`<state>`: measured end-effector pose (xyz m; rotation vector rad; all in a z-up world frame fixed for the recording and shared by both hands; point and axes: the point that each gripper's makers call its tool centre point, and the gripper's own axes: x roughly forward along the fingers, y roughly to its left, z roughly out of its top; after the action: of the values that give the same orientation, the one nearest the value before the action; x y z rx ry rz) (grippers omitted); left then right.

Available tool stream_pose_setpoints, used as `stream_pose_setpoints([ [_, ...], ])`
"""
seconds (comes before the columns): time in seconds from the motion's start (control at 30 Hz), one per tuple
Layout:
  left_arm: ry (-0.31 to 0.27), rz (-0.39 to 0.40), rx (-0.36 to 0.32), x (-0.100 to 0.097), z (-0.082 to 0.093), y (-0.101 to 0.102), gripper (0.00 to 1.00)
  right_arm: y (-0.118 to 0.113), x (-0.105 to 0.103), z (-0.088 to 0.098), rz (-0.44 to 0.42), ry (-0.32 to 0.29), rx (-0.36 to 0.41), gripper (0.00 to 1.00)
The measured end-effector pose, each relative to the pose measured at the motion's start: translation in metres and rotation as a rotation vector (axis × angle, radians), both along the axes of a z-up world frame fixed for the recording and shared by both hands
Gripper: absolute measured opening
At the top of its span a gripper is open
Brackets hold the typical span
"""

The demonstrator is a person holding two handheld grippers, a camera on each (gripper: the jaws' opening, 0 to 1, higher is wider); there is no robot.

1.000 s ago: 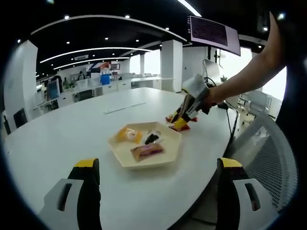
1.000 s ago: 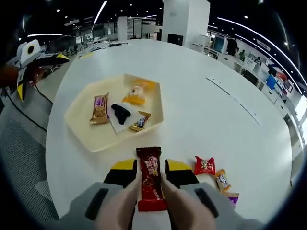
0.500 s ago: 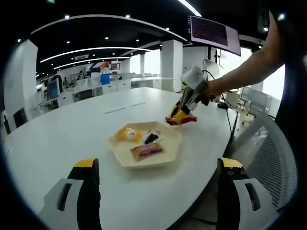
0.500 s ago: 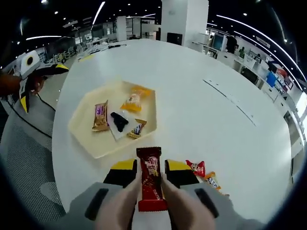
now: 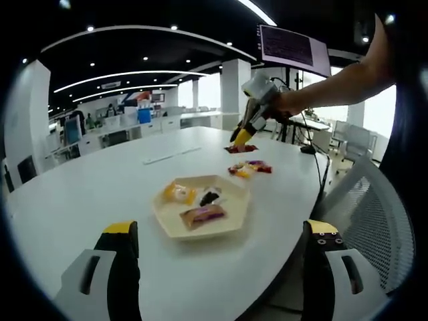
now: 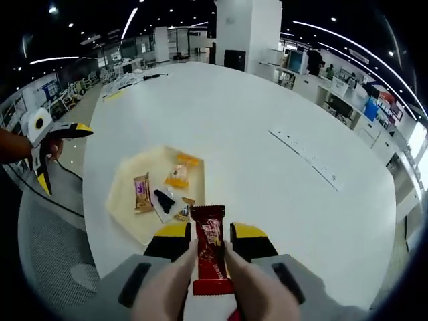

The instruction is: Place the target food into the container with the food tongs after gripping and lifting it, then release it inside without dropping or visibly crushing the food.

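Fingers (image 6: 175,242) of the right gripper (image 6: 210,241) clamped on a red snack bar (image 6: 210,257).
The bar is held above the white bench (image 6: 267,174), short of the hexagonal tray (image 6: 127,200). The left gripper (image 5: 217,251) is held spread, empty.

Ceiling strip lights (image 5: 127,75) lit the scene evenly; the white bench (image 6: 267,134) glared mildly, shadows stayed soft, and fisheye distortion curved and blurred the edges.
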<state>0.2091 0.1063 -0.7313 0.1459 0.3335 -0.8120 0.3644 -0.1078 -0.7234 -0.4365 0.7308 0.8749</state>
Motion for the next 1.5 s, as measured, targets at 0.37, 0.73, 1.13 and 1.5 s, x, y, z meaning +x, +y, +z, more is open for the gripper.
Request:
stream_pose_setpoints([
  [0.37,0.002,-0.001,0.0,-0.001,0.0,-0.001,0.99,-0.004,0.002,0.02,0.002,-0.005,-0.022,0.22],
  [0.73,0.0,-0.013,0.009,-0.001,-0.001,-0.002,0.99,-0.011,0.01,0.033,0.005,-0.001,-0.041,0.22],
  [1.13,-0.007,-0.009,0.01,0.001,0.0,-0.001,0.99,-0.01,0.014,0.032,0.01,-0.017,-0.062,0.22],
  [1.5,-0.008,-0.007,0.013,0.001,-0.001,-0.001,0.99,0.001,0.012,0.034,0.004,-0.011,-0.051,0.22],
])
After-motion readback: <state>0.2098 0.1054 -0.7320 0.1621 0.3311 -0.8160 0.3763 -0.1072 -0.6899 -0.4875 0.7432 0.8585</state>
